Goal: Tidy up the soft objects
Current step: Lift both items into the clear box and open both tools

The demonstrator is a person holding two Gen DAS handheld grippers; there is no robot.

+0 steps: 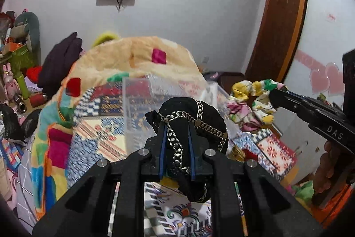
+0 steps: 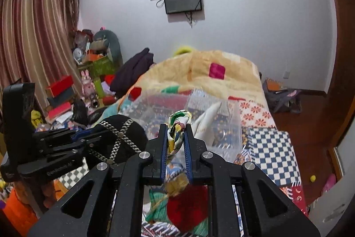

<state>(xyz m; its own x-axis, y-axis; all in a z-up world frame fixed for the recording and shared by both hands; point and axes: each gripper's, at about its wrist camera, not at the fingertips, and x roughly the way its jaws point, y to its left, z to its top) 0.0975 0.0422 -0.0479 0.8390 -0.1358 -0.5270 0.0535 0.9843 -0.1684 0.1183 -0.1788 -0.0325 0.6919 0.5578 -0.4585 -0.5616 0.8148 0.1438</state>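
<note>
My left gripper (image 1: pixel 176 129) is shut on a black cap with silver chain trim (image 1: pixel 195 117), held above the bed; the cap also shows in the right wrist view (image 2: pixel 121 137). My right gripper (image 2: pixel 176 127) is shut on a floral scrunchie (image 2: pixel 177 126), which also shows at the right of the left wrist view (image 1: pixel 253 101). A clear plastic box (image 2: pixel 199 112) sits on the bed just beyond both grippers; it shows in the left wrist view too (image 1: pixel 142 103). A red and green knitted item (image 2: pixel 186 210) lies below my right gripper.
A fluffy yellow blanket (image 1: pixel 133 59) with coloured squares is heaped at the bed's far end. A patchwork bedspread (image 2: pixel 270 148) covers the bed. Cluttered boxes and toys (image 2: pixel 88 72) stand at the left. A wooden wardrobe (image 1: pixel 281 14) is at the right.
</note>
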